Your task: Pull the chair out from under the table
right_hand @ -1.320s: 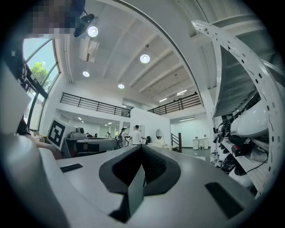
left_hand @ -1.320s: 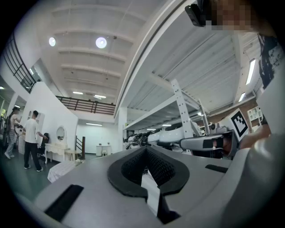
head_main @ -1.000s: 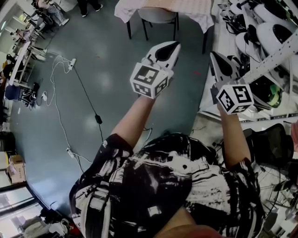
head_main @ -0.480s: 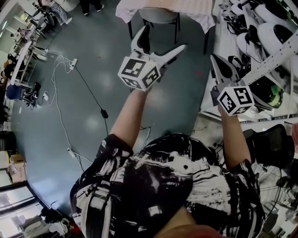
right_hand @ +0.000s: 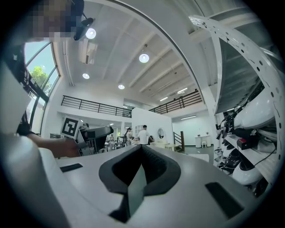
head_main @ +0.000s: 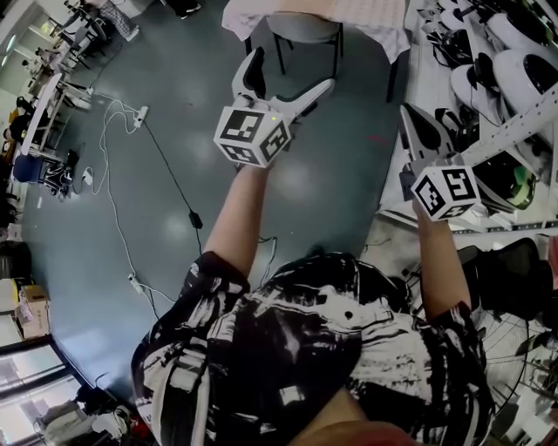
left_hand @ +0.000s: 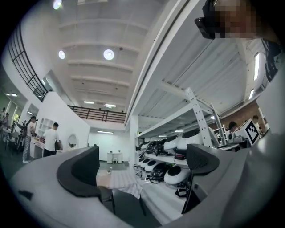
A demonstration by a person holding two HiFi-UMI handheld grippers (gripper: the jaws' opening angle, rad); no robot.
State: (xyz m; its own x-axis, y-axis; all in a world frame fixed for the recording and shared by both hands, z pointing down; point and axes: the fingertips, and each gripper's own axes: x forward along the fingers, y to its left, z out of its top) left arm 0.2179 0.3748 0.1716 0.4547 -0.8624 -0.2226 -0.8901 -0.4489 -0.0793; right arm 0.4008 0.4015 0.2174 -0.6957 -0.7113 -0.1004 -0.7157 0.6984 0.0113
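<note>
One chair (head_main: 301,28), seat under table (head_main: 370,19)

left gripper (head_main: 290,71) jaws spread wide and empty, right gripper (head_main: 411,122) jaws together, both arms outstretched

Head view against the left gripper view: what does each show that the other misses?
Only the head view shows the floor cables and power strip. Only the left gripper view shows the ceiling lights and the balcony rail. Both show the left tongs open and empty, the clothed table and the shelves.
</note>
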